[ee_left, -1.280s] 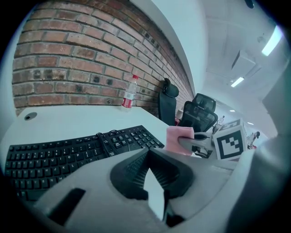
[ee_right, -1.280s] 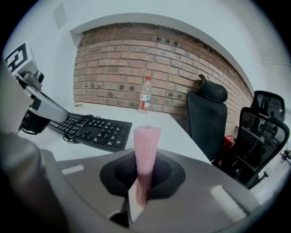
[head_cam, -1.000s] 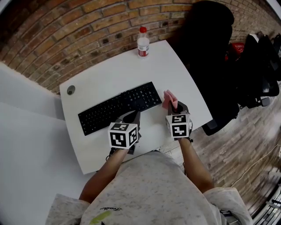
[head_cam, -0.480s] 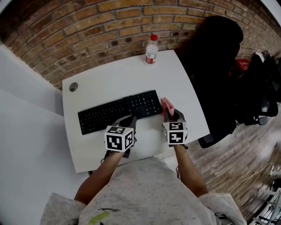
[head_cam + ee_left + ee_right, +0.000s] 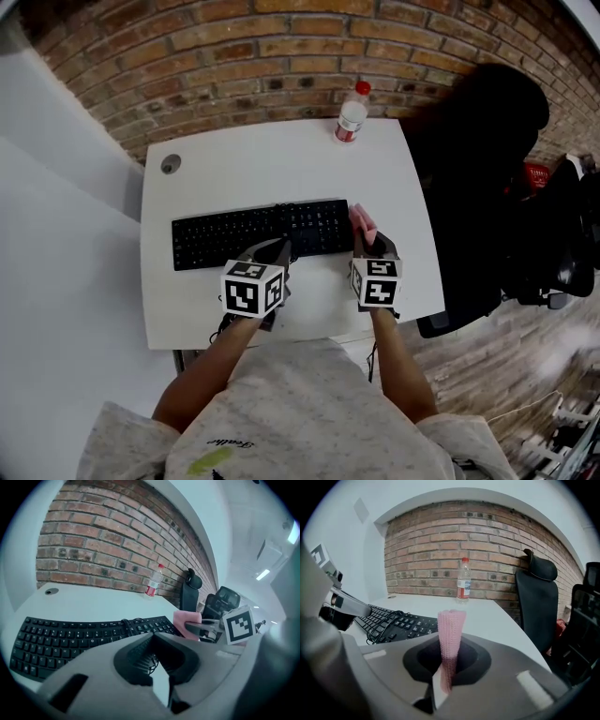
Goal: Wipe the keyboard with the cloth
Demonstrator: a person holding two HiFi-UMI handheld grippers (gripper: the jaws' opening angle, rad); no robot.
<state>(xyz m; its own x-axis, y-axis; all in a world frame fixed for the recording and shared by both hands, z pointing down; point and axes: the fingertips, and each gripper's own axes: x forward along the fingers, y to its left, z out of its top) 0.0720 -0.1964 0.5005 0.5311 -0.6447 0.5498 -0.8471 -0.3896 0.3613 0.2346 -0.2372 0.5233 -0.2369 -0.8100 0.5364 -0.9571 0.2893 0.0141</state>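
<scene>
Nearest to the person, by the near edge of the desk point(image 5: 281, 159), are the two grippers. The left gripper point(image 5: 278, 249) has its jaws brought together at the tips with nothing between them. It points at the near edge of the keyboard point(image 5: 258, 234), about the middle of it. I think it waits there to steady the keyboard, so that this does not slide during the wiping.

The right gripper point(image 5: 368, 246) is clamped on the pink cloth point(image 5: 361, 221). The cloth is folded into a narrow strip and stands up out of the jaws, well past the tips. This gives a free soft end for rubbing the keys while the hard jaws do not meet them. The cloth is just at the right end of the keyboard, toward the right edge of the desk. Whether it touches the keys I cannot tell — it looks like the start of a stroke, with the wiping itself not yet done.

The keyboard lies across the middle of the desk, almost parallel to the near edge, and a loop of its cable lies by its near side.

Farther off, a bottle point(image 5: 352, 117) stands at the far right corner, well apart from the work. Behind the desk is a brick wall point(image 5: 234, 56), and to the right a dark chair point(image 5: 478, 169).
</scene>
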